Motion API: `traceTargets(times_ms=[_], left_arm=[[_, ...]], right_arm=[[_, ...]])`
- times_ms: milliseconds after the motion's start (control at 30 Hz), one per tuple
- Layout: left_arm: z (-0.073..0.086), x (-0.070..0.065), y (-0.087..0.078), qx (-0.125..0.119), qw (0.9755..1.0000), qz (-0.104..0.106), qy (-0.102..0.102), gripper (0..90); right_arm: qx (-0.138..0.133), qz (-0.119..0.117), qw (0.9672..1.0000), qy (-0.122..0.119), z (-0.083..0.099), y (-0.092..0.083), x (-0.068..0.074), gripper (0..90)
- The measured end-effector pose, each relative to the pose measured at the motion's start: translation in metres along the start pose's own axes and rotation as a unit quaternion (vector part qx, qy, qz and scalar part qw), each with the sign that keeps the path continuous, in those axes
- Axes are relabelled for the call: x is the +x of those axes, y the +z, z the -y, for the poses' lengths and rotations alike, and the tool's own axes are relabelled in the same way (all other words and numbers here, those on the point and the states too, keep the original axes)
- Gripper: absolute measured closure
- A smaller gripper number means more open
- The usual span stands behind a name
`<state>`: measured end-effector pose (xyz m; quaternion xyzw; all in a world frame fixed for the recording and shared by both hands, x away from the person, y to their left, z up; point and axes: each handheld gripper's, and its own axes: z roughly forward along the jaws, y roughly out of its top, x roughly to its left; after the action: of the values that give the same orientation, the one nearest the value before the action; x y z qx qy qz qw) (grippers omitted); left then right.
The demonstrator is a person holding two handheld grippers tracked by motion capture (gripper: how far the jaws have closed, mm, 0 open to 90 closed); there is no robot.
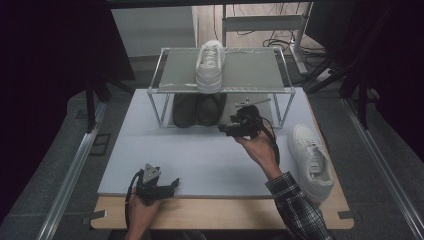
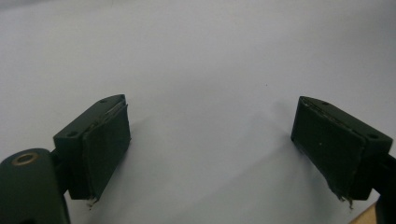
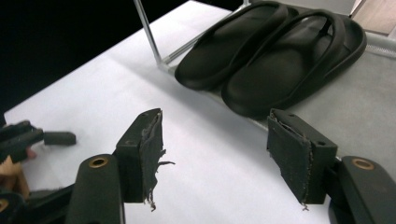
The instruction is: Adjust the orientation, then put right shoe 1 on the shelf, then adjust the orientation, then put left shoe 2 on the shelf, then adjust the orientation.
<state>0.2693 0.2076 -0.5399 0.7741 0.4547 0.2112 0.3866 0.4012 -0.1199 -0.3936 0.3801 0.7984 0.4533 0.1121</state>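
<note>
A pair of black slippers (image 1: 197, 110) (image 3: 275, 51) lies side by side on the lower level of a small metal rack (image 1: 250, 70). One white sneaker (image 1: 210, 65) stands on the rack's top shelf. Its mate (image 1: 311, 160) lies on the table at the right. My right gripper (image 1: 223, 129) (image 3: 215, 140) hovers just in front of the slippers, open, with nothing between its worn pads (image 3: 152, 144). My left gripper (image 1: 170, 184) (image 2: 210, 135) rests low at the front of the white board (image 1: 200, 155), open and empty.
The rack's thin legs (image 3: 149, 32) stand beside the slippers. A strip of bare wooden tabletop (image 1: 215, 210) runs along the front edge. Dark curtains and metal rails flank the table, and cables lie on the floor behind the rack.
</note>
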Motion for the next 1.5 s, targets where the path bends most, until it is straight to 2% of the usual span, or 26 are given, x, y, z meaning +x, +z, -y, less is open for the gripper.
traceTargets(times_ms=[333,1033,1500], left_arm=[[0.0,0.0,0.0,0.0,1.0,0.0,0.0,11.6],[0.0,0.0,0.0,0.0,1.0,0.0,0.001,11.6],[0.0,0.0,0.0,-0.001,1.0,0.0,0.0,11.6]], right_arm=[[0.01,0.011,0.9998,-0.016,0.012,-0.011,0.0,35.4],[0.034,0.034,0.9986,-0.023,0.048,-0.04,-0.011,34.9],[0.032,0.055,0.9977,-0.025,0.066,-0.066,-0.018,34.7]])
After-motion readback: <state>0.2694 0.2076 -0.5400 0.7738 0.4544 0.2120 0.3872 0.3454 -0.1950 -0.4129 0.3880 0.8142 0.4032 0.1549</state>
